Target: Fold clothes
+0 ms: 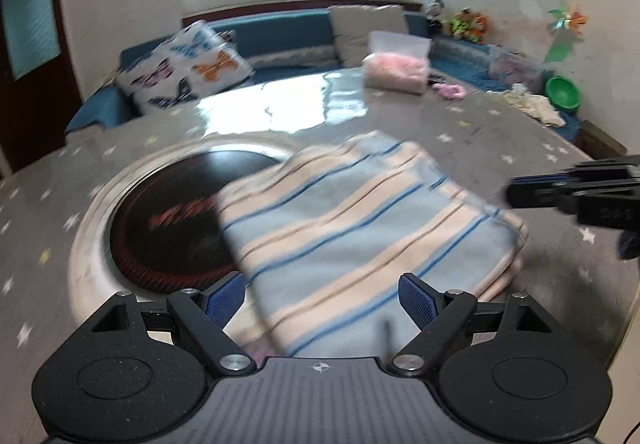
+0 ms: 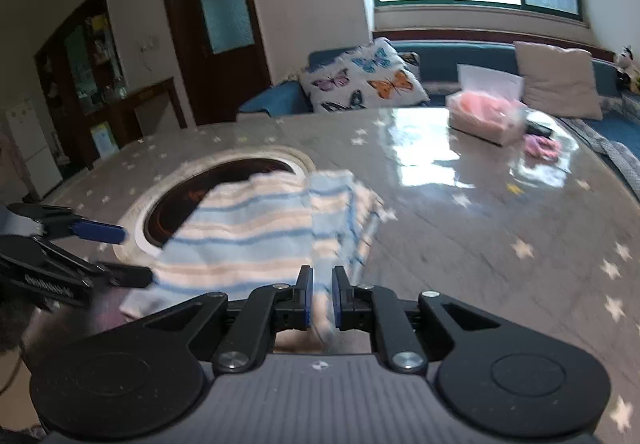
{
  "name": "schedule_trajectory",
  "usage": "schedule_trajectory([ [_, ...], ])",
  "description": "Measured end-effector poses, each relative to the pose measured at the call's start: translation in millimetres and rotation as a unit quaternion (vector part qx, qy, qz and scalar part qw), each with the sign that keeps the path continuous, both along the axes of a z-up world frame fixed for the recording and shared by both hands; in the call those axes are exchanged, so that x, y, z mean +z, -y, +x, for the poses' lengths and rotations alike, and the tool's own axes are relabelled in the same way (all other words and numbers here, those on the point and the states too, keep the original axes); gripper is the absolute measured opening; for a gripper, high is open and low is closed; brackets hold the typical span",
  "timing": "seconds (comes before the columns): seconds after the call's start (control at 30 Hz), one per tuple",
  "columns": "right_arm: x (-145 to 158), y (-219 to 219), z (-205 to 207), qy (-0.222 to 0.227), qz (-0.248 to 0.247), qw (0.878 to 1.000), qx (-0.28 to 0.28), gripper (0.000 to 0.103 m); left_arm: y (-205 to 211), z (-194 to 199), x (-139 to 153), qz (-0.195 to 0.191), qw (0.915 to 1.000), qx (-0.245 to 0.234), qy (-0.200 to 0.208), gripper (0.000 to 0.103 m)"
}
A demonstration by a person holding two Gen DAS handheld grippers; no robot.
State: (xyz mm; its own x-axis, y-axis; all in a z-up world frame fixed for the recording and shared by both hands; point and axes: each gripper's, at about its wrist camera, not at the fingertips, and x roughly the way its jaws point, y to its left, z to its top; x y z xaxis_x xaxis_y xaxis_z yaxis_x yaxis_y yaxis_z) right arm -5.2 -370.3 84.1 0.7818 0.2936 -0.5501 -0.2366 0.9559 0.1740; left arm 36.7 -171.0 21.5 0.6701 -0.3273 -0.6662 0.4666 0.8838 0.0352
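Note:
A folded cloth (image 1: 360, 228) with pale blue, cream and thin blue stripes lies on the grey star-patterned table (image 1: 480, 123), partly over a round dark inset. My left gripper (image 1: 320, 300) is open, its blue pads wide apart over the cloth's near edge, touching nothing. In the right wrist view the same cloth (image 2: 248, 228) reaches to my right gripper (image 2: 322, 296), whose pads stand close together with a strip of the cloth's edge between them. The left wrist view shows the right gripper (image 1: 510, 191) at the cloth's right side. The left gripper (image 2: 136, 256) shows open at the cloth's left.
The round dark inset (image 1: 168, 219) with its pale rim sits in the table left of the cloth. A clear box of pink things (image 1: 396, 63) and a small pink item (image 1: 450, 89) lie far across. A blue sofa with cushions (image 1: 184, 67) rings the table; a green bowl (image 1: 562, 91) lies at right.

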Motion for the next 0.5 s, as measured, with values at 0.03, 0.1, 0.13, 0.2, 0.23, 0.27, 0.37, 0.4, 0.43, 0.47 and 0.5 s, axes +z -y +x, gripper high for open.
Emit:
schedule_trajectory([
  [0.03, 0, -4, 6, 0.004, -0.002, 1.000, 0.003, 0.010, 7, 4, -1, 0.004, 1.0000, -0.005, 0.001, 0.085],
  [0.1, -1, -9, 19, 0.005, 0.001, 1.000, 0.011, 0.010, 19, 9, -5, 0.009, 0.9997, -0.021, 0.003, 0.085],
  [0.13, -2, -11, 24, 0.005, 0.003, 1.000, 0.013, 0.010, 25, 11, -8, 0.016, 0.9994, -0.029, 0.006, 0.085],
  [0.2, -7, -19, 35, 0.006, -0.007, 1.000, 0.025, 0.011, 34, 11, -16, 0.031, 0.9985, -0.044, 0.006, 0.085],
  [0.23, -10, -23, 38, 0.003, -0.016, 0.999, 0.031, 0.011, 36, 10, -19, 0.035, 0.9980, -0.053, 0.003, 0.085],
  [0.27, -14, -25, 41, -0.006, -0.021, 0.999, 0.038, 0.011, 38, 8, -21, 0.040, 0.9973, -0.061, 0.000, 0.085],
  [0.37, -23, -31, 34, -0.028, -0.031, 0.997, 0.066, 0.012, 37, 0, -29, 0.052, 0.9954, -0.080, -0.005, 0.085],
  [0.4, -26, -34, 27, -0.031, -0.039, 0.996, 0.075, 0.012, 36, -3, -31, 0.054, 0.9950, -0.084, -0.007, 0.085],
  [0.43, -28, -34, 20, -0.033, -0.045, 0.995, 0.080, 0.012, 35, -5, -32, 0.055, 0.9946, -0.087, -0.008, 0.085],
  [0.47, -29, -34, 14, -0.035, -0.045, 0.995, 0.083, 0.012, 33, -6, -33, 0.054, 0.9945, -0.089, -0.009, 0.086],
  [0.5, -29, -33, 7, -0.035, -0.044, 0.994, 0.088, 0.012, 31, -7, -33, 0.052, 0.9945, -0.090, -0.011, 0.086],
])
